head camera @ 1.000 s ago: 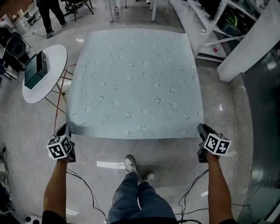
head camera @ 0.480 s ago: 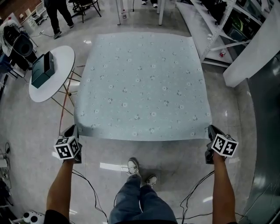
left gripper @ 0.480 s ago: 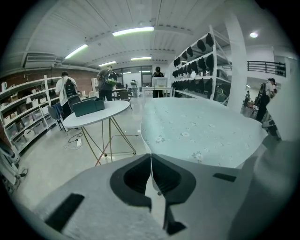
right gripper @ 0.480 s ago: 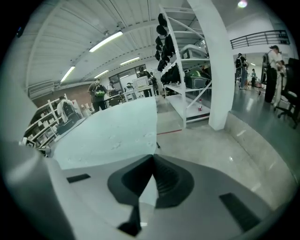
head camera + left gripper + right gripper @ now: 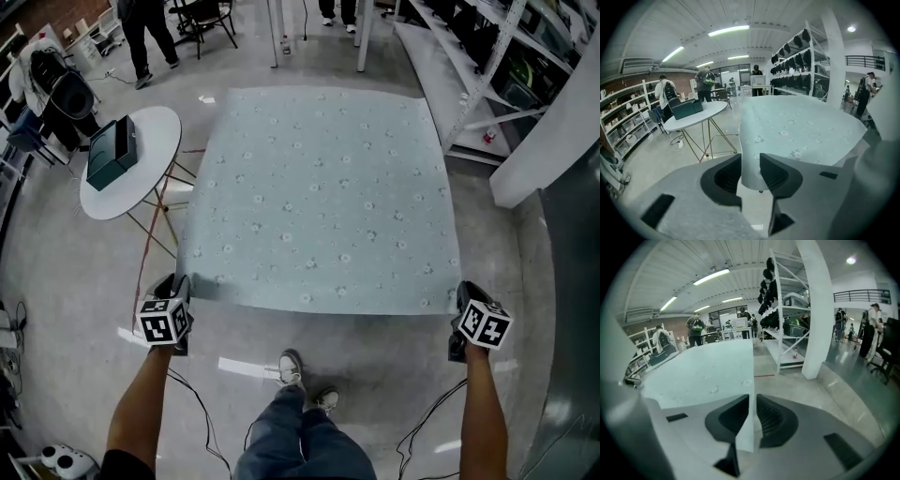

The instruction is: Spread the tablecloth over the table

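Nearest to us, our own shoes [image 5: 302,377] stand on the glossy grey floor [image 5: 375,347], with black cables [image 5: 202,412] trailing from both arms. Just ahead, the left gripper [image 5: 180,281] sits at the near left corner of the tablecloth [image 5: 323,197]. Its jaws have just been opening and stand a little apart, with the corner hanging between them, no longer pinched. The right gripper [image 5: 465,289] sits at the near right corner. Its jaws have also just been opening, to a narrow slit, and the cloth's edge runs through it, loose.

The pale blue flowered tablecloth lies spread flat and smooth in front of us, raised above the floor, with its near edge hanging over slightly.

Left of it stands a round white side table [image 5: 141,178] carrying a dark green box [image 5: 111,155]. To the right runs white shelving [image 5: 487,84]. Farthest off, a person [image 5: 150,37] stands near black chairs [image 5: 206,14].
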### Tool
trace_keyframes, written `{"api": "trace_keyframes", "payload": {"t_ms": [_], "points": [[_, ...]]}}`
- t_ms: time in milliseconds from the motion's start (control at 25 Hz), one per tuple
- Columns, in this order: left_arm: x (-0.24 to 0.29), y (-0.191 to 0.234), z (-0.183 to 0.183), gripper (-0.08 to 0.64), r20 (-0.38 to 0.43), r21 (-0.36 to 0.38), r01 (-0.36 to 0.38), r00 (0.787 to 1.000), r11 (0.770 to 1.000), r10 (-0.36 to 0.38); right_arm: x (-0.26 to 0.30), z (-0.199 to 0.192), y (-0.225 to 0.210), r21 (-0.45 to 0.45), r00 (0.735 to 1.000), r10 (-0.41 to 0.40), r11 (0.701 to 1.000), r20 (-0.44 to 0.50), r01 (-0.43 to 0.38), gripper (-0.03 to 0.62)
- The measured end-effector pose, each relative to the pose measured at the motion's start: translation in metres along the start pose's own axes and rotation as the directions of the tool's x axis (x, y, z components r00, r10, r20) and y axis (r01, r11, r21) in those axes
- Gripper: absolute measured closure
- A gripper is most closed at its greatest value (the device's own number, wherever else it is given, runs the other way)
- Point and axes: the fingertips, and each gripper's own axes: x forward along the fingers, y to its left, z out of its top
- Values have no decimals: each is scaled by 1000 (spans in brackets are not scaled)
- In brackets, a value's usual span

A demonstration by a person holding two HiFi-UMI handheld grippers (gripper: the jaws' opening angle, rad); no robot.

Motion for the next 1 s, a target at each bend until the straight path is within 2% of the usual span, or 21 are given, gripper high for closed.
{"api": "trace_keyframes", "payload": {"t_ms": [80,240,400,560,760,1000], "points": [[-7,-2,6,411,5,-8,-12,1000,1000,12,-5,9,4,-27,1000,7,1000,14,-7,495],[-27,-10,24,397,45,-7,-18,999,1000,18,-21,31,29,-52,997,57,997,55,-54,495],[-55,-36,53,396,99,25,17,995,1000,-19,-45,61,66,-61,987,117,992,112,-111,511],[-87,-71,98,397,161,27,72,984,997,-76,-78,98,107,-57,964,191,981,183,-183,529],[-140,-130,165,403,283,79,174,940,982,-190,-128,139,151,-100,929,261,965,264,-243,556],[-194,-191,225,433,358,185,285,872,941,-334,-182,179,193,-138,880,327,945,344,-298,586]]}}
